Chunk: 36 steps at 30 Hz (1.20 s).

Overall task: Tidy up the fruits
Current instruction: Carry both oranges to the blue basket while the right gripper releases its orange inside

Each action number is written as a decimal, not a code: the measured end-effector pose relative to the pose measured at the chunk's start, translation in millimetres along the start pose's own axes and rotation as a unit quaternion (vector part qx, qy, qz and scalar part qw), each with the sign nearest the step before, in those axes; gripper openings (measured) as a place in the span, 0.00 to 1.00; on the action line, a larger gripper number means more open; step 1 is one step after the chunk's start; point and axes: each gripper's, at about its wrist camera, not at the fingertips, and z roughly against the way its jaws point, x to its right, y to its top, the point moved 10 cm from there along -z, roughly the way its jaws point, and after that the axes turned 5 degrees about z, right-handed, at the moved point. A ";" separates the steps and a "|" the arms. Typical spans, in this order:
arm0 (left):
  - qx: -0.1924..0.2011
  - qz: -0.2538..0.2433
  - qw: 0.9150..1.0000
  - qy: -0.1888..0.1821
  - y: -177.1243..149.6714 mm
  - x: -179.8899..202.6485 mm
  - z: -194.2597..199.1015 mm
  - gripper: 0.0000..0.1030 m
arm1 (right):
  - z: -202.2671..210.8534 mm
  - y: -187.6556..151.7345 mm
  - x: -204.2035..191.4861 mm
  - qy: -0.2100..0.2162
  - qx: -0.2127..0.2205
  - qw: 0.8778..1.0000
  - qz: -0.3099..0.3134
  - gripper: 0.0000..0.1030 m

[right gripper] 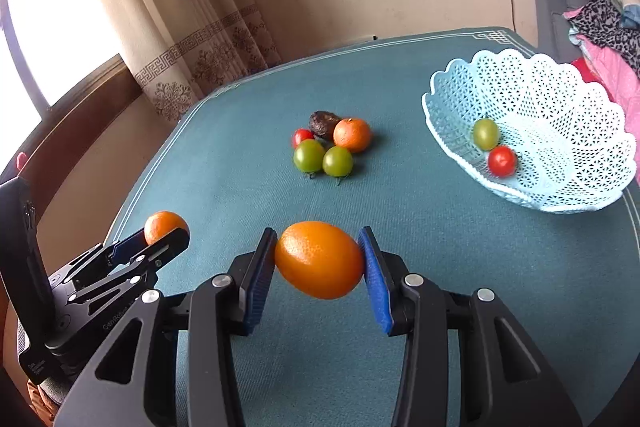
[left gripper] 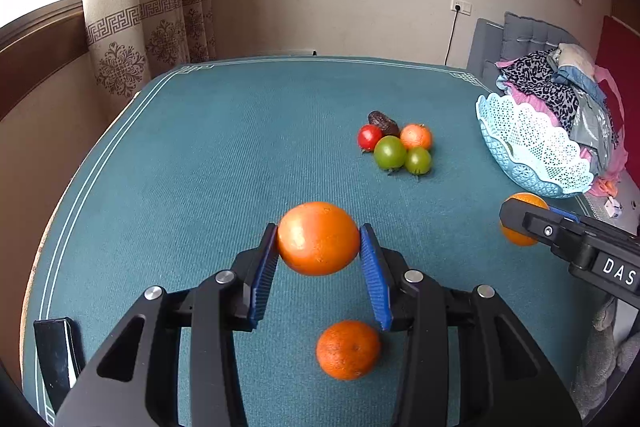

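Note:
My left gripper (left gripper: 319,239) is shut on an orange (left gripper: 318,238), held above the teal table. It shows at the left of the right wrist view (right gripper: 166,231). My right gripper (right gripper: 319,259) is shut on another orange (right gripper: 319,259), also lifted; it shows at the right in the left wrist view (left gripper: 520,221). A third orange (left gripper: 348,349) lies on the table under my left gripper. A pile of fruit sits mid-table: red tomato (right gripper: 303,137), two green tomatoes (right gripper: 309,155), small orange (right gripper: 352,135), dark avocado (right gripper: 323,123). The light blue basket (right gripper: 560,99) holds a green tomato (right gripper: 486,134) and a red tomato (right gripper: 502,161).
The teal table (left gripper: 220,155) ends at a white-lined border left and far. A curtain (right gripper: 192,39) and window lie beyond the left edge. A pile of clothes (left gripper: 560,87) lies behind the basket on the right. A black object (left gripper: 56,355) stands at the near-left table edge.

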 end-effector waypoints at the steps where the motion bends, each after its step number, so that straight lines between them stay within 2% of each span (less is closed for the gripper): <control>1: 0.003 -0.003 1.000 -0.001 2.4 4.0 1.6 0.41 | 2.2 3.3 4.2 -0.003 0.005 1.000 -0.003 0.41; 5: 0.009 -0.012 1.000 -0.006 9.5 19.6 5.9 0.41 | 9.0 18.9 21.3 -0.017 0.026 0.999 -0.018 0.41; 15: 0.010 -0.031 0.999 -0.015 19.4 51.5 10.1 0.41 | 34.0 39.9 94.4 -0.062 0.070 0.994 -0.065 0.41; 22: 0.010 -0.045 0.999 -0.025 22.6 77.3 10.3 0.41 | 42.4 47.9 140.8 -0.098 0.085 0.988 -0.084 0.41; 27: 0.008 -0.055 0.998 -0.033 27.5 96.4 9.1 0.41 | 38.0 50.7 163.7 -0.133 0.085 0.984 -0.078 0.42; 29: 0.009 -0.061 0.997 -0.035 29.7 102.7 9.0 0.41 | 39.2 52.0 172.6 -0.148 0.091 0.981 -0.081 0.46; 30: 0.009 -0.065 0.997 -0.036 30.4 106.3 8.8 0.41 | 40.6 52.7 175.5 -0.149 0.095 0.981 -0.084 0.51; 36: 0.006 -0.077 0.996 -0.051 37.1 127.5 4.8 0.41 | 49.2 50.7 181.0 -0.152 0.109 0.978 -0.090 0.51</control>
